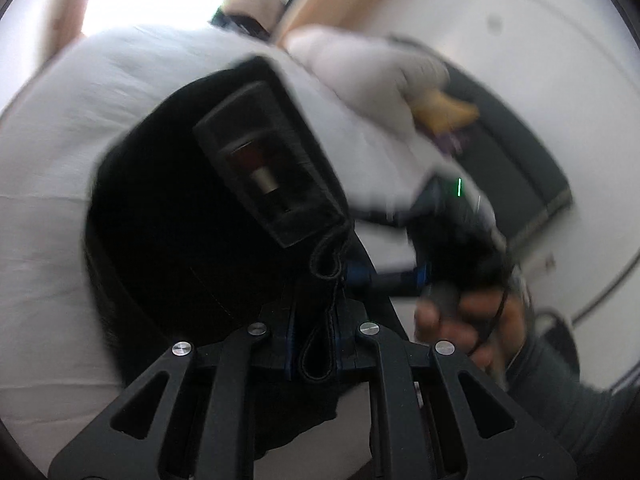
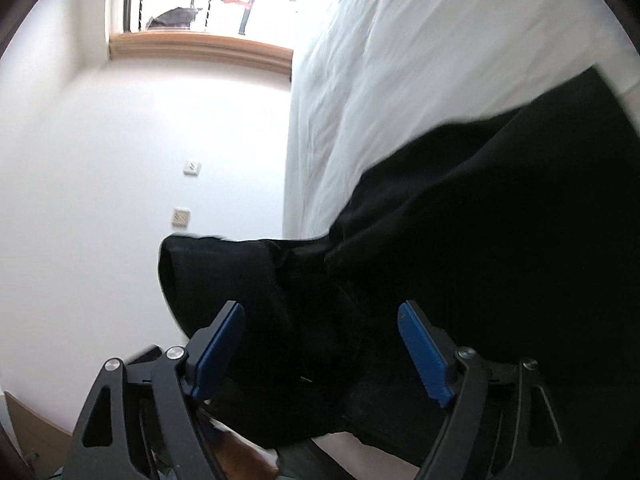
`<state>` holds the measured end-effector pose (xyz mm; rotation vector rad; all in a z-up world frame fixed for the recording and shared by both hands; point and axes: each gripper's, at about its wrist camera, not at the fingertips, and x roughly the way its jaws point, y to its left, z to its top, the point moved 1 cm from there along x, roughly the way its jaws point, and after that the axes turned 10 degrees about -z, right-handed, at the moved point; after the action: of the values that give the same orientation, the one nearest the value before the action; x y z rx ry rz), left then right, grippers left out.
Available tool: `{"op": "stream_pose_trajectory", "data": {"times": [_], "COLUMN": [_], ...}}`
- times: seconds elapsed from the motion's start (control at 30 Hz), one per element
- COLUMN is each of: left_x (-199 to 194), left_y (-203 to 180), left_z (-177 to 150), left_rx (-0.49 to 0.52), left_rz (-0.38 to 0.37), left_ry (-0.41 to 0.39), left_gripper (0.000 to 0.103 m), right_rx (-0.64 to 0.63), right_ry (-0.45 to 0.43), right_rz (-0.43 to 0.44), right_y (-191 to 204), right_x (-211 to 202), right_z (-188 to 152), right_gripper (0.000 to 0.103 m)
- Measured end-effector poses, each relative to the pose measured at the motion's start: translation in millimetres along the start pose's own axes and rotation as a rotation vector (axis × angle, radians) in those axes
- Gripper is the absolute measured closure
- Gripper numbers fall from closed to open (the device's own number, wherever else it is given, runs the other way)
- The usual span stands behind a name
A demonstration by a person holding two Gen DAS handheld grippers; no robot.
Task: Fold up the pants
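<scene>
Black pants (image 1: 168, 240) lie on the white bed sheet (image 1: 48, 184). A rectangular dark label (image 1: 264, 164) with red and white marks shows near the waistband. My left gripper (image 1: 318, 320) is shut on the black fabric, where a drawstring loop (image 1: 320, 356) hangs between its fingers. In the right wrist view the pants (image 2: 480, 240) are bunched up off the sheet (image 2: 380, 60). My right gripper (image 2: 320, 308) stands open around a fold of them. Its blue pads (image 2: 220, 348) are well clear of the cloth on both sides.
A person's hand (image 1: 472, 320) in a dark sleeve holds the other tool at the right of the left wrist view. A white pillow (image 1: 360, 64) and a yellow object (image 1: 444, 108) lie beyond. A white wall (image 2: 120, 160) and a wood-framed window (image 2: 200, 0) border the bed.
</scene>
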<state>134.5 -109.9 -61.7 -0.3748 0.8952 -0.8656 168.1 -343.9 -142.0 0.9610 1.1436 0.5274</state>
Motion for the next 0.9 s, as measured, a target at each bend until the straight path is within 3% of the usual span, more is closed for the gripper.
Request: {"op": "stream_pose_trajectory", "data": {"times": [0.13, 0.37, 0.43, 0.5, 0.57, 0.6, 0.9], "left_x": [45.2, 62.2, 54.8, 60.2, 66.6, 68.1, 93.9], "left_y": [-26.3, -39.8, -44.0, -49.4, -55.0, -57.5, -83.3], "left_z": [-17.5, -19.7, -22.2, -21.3, -17.8, -16.7, -8.5], "left_rx": [0.079, 0.098, 0.115, 0.126, 0.115, 0.113, 0.152], "left_rz": [-0.022, -0.002, 0.006, 0.017, 0.017, 0.016, 0.005], "left_ry": [0.106, 0.135, 0.144, 0.149, 0.151, 0.149, 0.166], "left_gripper": [0.091, 0.092, 0.092, 0.091, 0.092, 0.092, 0.091], "right_rx": [-0.017, -0.044, -0.056, -0.095, -0.11, -0.116, -0.165], "right_ry": [-0.027, 0.026, 0.036, 0.035, 0.029, 0.019, -0.053], "right_rz": [0.003, -0.058, -0.082, -0.164, -0.206, -0.213, -0.261], "right_y": [-11.7, -13.9, -11.2, -7.6, -11.0, -10.9, -11.2], "right_x": [-24.8, -8.4, -1.3, 2.8, -2.6, -5.3, -48.6], "right_z": [8.3, 7.5, 7.3, 7.5, 5.8, 6.9, 19.7], "right_gripper": [0.012, 0.011, 0.024, 0.049, 0.06, 0.073, 0.083]}}
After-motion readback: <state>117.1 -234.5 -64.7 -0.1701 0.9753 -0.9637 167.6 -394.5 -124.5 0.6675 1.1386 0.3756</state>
